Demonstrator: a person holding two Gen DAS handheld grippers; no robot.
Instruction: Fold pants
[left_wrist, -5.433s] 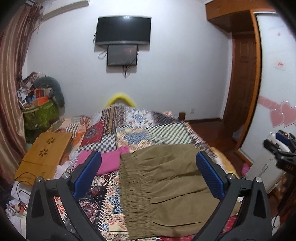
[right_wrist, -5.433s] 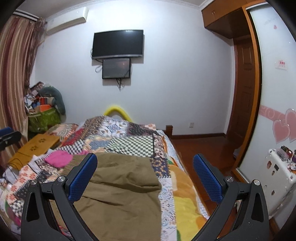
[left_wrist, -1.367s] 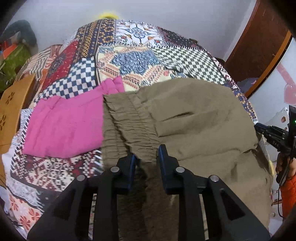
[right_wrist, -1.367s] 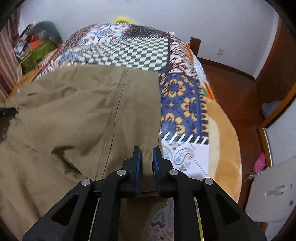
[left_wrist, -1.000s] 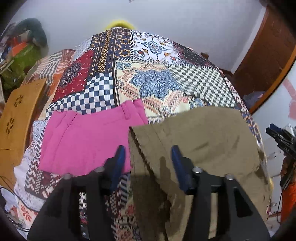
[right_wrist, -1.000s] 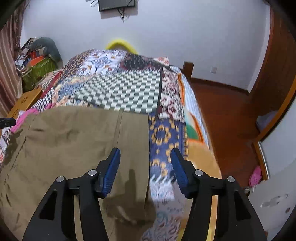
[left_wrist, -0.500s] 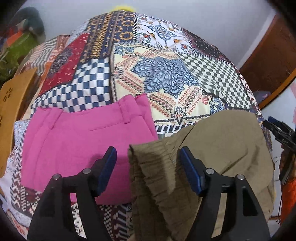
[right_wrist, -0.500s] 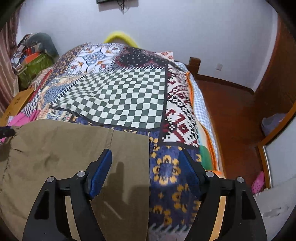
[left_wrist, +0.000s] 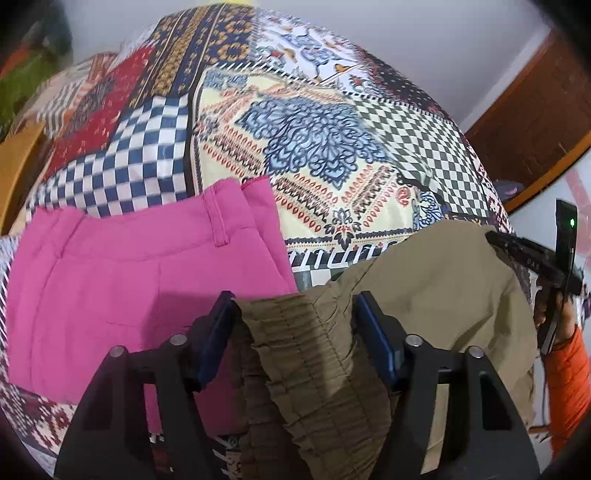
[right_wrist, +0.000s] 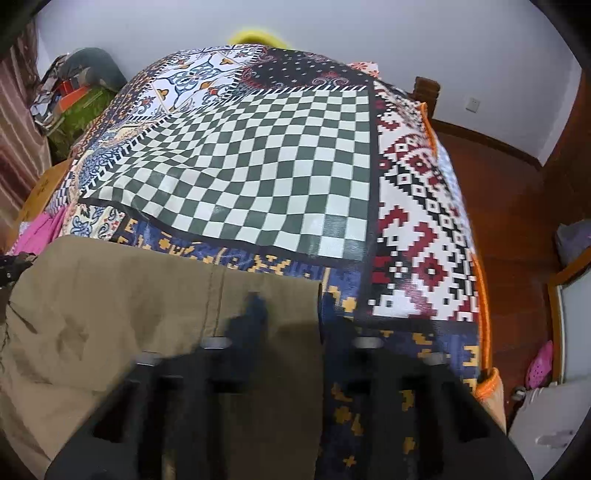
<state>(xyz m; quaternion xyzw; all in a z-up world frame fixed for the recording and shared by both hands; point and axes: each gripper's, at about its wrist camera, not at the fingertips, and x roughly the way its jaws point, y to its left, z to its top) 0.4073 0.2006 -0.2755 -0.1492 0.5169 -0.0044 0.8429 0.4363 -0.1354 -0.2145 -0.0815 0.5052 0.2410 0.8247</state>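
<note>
Olive pants lie on the bed's patchwork quilt, touching pink pants. Left gripper open, straddling the gathered waistband. Right gripper blurred, apparently open over the pants' edge.

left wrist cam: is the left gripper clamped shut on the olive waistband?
No. The left gripper is open, its blue pads apart on either side of the olive waistband, beside the pink pants.

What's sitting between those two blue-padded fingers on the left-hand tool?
In the left wrist view, the gathered elastic waistband of the olive pants bunches between the open fingers of the left gripper. The pink pants lie just outside, to its left.
</note>
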